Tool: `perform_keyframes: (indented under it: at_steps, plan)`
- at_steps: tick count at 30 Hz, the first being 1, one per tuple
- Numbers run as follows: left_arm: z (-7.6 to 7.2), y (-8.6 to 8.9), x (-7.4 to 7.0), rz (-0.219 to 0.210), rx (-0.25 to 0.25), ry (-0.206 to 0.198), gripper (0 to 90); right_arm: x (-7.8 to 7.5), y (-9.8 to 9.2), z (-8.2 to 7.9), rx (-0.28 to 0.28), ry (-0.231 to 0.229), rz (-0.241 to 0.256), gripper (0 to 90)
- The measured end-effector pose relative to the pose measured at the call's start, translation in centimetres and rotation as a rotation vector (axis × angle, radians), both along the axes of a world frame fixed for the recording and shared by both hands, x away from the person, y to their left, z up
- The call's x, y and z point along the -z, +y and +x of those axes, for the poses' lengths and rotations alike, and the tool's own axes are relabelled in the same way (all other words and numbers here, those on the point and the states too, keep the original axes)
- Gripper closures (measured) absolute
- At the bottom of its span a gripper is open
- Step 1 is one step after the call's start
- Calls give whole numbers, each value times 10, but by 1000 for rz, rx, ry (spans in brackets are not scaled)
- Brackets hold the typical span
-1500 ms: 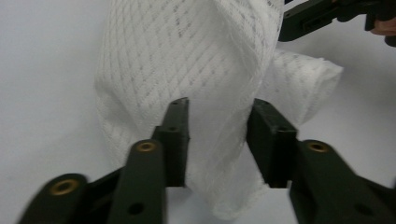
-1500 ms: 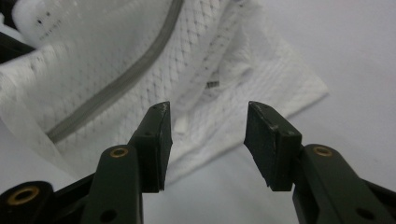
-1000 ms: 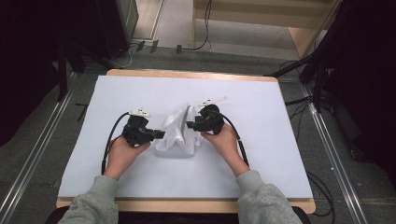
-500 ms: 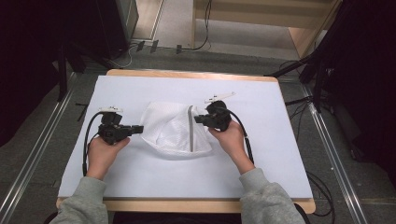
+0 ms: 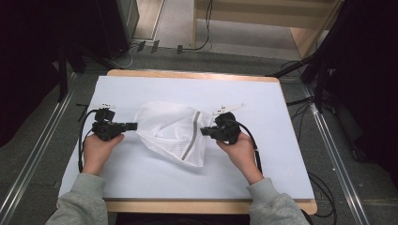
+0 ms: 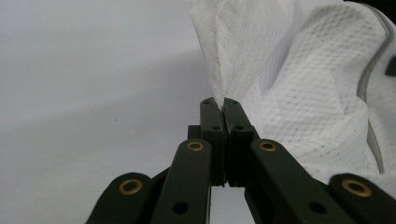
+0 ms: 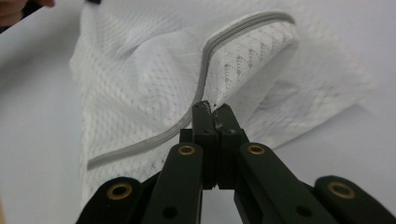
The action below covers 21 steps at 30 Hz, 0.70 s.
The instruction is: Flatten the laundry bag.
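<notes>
While clamped at both ends, white mesh bag [image 5: 171, 133] lies mid-bench [image 5: 263, 93].
Left hand-held gripper [image 5: 133, 125] pinches the bag's left corner; right hand-held gripper [image 5: 203, 131] pinches fabric beside the grey zipper [image 5: 191, 140].

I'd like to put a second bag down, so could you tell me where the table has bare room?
The white table cover lies bare along the far edge, the near edge, and right of the right gripper. The middle is crowded: the mesh bag stretches between the left gripper and the right one, both clamped on it.
</notes>
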<state>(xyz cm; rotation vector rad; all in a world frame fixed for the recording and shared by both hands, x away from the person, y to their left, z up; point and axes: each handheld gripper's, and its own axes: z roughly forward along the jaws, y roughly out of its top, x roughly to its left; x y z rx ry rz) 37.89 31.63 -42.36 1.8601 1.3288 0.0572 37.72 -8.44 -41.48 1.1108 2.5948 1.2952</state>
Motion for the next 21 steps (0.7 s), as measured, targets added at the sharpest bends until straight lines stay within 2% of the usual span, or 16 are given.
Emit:
perform_keyframes:
  at_steps: [3,4,5,7,9,10,11,21]
  plan:
    - [3,1,1,1,-8,4,900,1,3,-9,-19,13,4,900]
    - [5,2,1,2,-11,2,900,2,7,-18,-45,12,1,900]
    - [7,3,1,-4,-15,5,900,2,7,-18,-45,12,1,900]
    - [12,5,2,4,-22,7,900,3,14,-31,-68,18,1,900]
    - [14,4,3,6,-24,9,900,4,16,-35,-77,18,3,900]
    - [16,4,3,9,-21,10,900,5,20,-42,-91,23,1,900]
    - [20,3,3,32,-21,8,900,6,22,-45,-98,23,0,900]
    - [36,-1,8,91,-21,0,900,14,32,-56,-130,50,2,900]
